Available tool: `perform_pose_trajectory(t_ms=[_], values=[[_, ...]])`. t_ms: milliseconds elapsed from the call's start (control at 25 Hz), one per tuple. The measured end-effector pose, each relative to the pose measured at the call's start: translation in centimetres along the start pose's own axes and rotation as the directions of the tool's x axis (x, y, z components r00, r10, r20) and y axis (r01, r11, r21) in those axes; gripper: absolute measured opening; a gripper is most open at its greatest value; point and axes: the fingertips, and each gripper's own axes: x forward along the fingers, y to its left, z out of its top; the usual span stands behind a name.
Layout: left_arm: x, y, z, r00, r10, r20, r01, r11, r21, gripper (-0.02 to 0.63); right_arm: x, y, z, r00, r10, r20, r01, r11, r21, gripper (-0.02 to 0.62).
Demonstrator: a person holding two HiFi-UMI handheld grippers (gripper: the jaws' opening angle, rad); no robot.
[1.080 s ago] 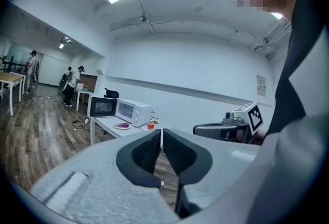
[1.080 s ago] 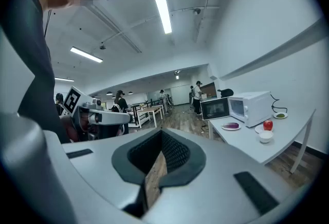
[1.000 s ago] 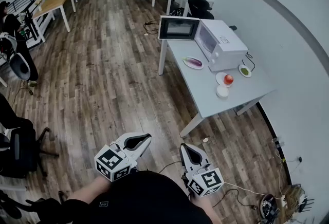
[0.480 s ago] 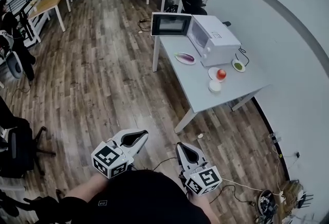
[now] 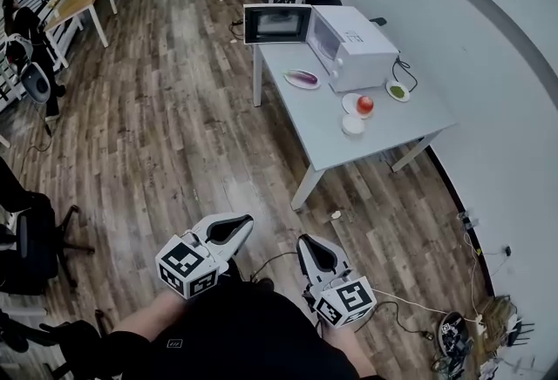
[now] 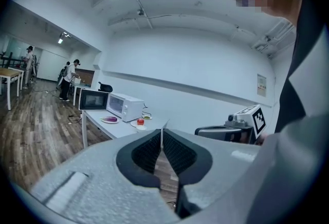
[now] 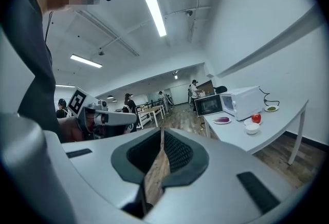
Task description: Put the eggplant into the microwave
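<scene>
Purple eggplant [image 5: 302, 78] is lying on a plate [image 5: 289, 80] on the tabletop [image 5: 384, 139] in the head view, beside the microwave [image 5: 353, 47], whose door [image 5: 277, 23] is standing open. The person is holding the left tool [image 5: 228, 231] and right tool [image 5: 317, 256] well apart from it, over the floor [image 5: 174, 134].

In the left gripper view, the jaws are meeting and gripping nothing.

In the right gripper view, the jaws are likewise pressing together, empty.

Seemingly nothing is done yet: approaching, grasping and placing are all remaining.
</scene>
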Motion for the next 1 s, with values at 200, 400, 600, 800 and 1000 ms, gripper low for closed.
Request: perform_pose_trajectory(t_ms=[200,400,600,800,1000], values=[[0.8,1.1,-0.3,1.000,0.027,-0.009,-0.027,0.999,-0.017,0.021,0.5,-0.8,-0.3,1.000,0.017,-0.009,-0.017,1.000,0.014,0.018],[2.6,3.4,-0.1,1.000,0.023,-0.008,-0.023,1.000,-0.010,0.021,2.5,-2.3,-0.1,1.000,0.009,0.002,-0.009,1.000,0.020,0.020],[4.4,6.7,1.1,1.000,0.026,-0.002,-0.026,1.000,-0.012,0.021,5.6,-4.5,0.9,1.000,-0.001,0.009,0.001,1.000,0.031,0.020],[5.8,11.9,2.3,0.999,0.042,-0.006,-0.042,0.999,-0.014,0.021,10.8,-6.4,2.2,1.000,0.002,0.002,-0.002,0.999,0.038,0.020],[7.2,17.1,3.7,0.999,0.039,-0.007,-0.039,0.999,-0.020,0.021,16.1,-7.6,3.7,1.000,0.015,-0.004,-0.014,0.999,0.029,0.020]])
